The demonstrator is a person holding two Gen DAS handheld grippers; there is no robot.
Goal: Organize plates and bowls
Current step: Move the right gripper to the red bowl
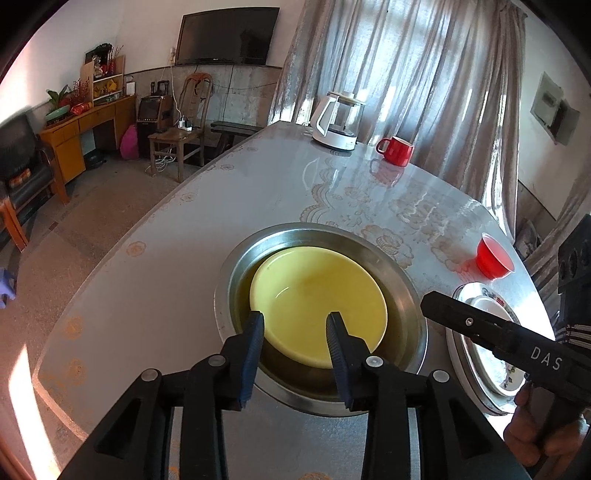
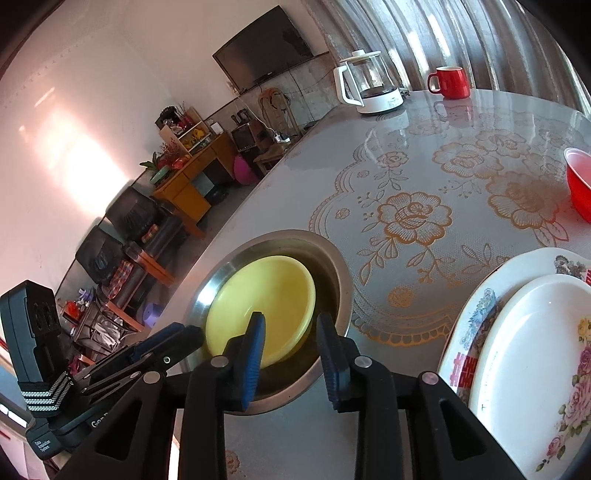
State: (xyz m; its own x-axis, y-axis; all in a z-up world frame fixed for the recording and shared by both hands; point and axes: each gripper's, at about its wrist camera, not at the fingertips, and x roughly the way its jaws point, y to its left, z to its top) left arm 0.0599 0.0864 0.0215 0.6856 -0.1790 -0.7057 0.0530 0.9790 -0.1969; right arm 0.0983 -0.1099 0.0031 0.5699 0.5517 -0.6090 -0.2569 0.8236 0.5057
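Yellow plastic bowl [image 1: 317,306] nested in steel basin [image 1: 413,295], white plates [image 2: 535,350] stacked; red bowl [image 1: 493,258] left; both tongs, left [image 1: 295,321] & right [image 2: 290,325], released, empty.

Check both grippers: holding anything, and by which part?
Nothing held. Left gripper is open over the yellow bowl's near rim, pads clear of it. Right gripper is open too, nothing between its pads.

- A home living room: a black flat television [image 1: 227,35] on the wall and grey curtains [image 1: 406,74].
- A wooden chair [image 1: 184,122], an orange wooden sideboard [image 1: 88,129] and a floral-clothed bench [image 2: 424,206].
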